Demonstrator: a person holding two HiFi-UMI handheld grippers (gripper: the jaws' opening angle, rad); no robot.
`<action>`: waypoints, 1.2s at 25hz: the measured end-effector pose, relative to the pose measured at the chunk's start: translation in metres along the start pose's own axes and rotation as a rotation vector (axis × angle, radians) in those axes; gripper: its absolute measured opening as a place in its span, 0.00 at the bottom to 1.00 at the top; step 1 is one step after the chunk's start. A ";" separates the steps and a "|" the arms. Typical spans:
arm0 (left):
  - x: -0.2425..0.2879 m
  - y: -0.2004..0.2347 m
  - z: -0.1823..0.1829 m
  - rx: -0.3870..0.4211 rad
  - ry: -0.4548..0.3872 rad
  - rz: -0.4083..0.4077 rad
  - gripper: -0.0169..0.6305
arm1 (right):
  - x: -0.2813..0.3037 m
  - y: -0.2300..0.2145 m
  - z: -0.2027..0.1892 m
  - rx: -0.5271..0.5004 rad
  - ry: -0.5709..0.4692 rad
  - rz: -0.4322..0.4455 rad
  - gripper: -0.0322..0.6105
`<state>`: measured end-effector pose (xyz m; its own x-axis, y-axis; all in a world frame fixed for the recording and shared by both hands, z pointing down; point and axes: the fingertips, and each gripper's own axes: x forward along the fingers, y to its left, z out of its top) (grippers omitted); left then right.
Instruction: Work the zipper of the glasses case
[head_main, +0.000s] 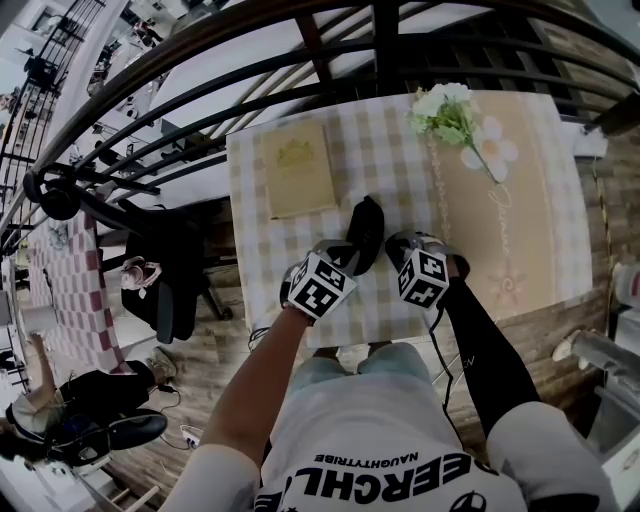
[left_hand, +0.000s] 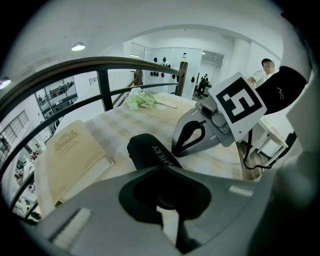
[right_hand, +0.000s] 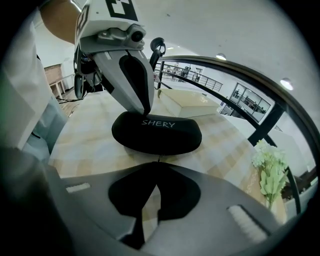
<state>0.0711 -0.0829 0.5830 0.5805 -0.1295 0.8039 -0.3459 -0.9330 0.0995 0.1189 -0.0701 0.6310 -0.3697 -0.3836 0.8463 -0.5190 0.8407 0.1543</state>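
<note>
Grippers from both hands meet at the black glasses case (head_main: 365, 232), which lies near the middle of the checkered table (head_main: 400, 150), closer to the person than the cream book (head_main: 297, 168) and the white flowers (head_main: 455, 115). The left gripper (left_hand: 162, 169) has its jaws together, tips resting on the case's top beside the white lettering. The right gripper (right_hand: 157, 163) is closed too, pinching what looks like a thin zipper pull (right_hand: 159, 158) at the case's long edge; both slant downward
</note>
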 end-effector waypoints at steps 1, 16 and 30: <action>0.000 0.000 0.000 -0.001 0.000 0.000 0.04 | 0.000 0.002 0.000 0.000 0.001 0.001 0.10; -0.001 0.000 0.000 -0.019 -0.014 -0.002 0.04 | -0.003 0.015 0.002 -0.008 0.016 0.003 0.10; 0.001 0.000 0.000 0.008 -0.071 -0.121 0.04 | 0.001 0.027 0.001 0.055 0.101 -0.030 0.10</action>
<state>0.0719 -0.0831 0.5842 0.6683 -0.0386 0.7429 -0.2641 -0.9459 0.1884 0.1043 -0.0482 0.6353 -0.2747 -0.3655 0.8893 -0.5713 0.8060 0.1547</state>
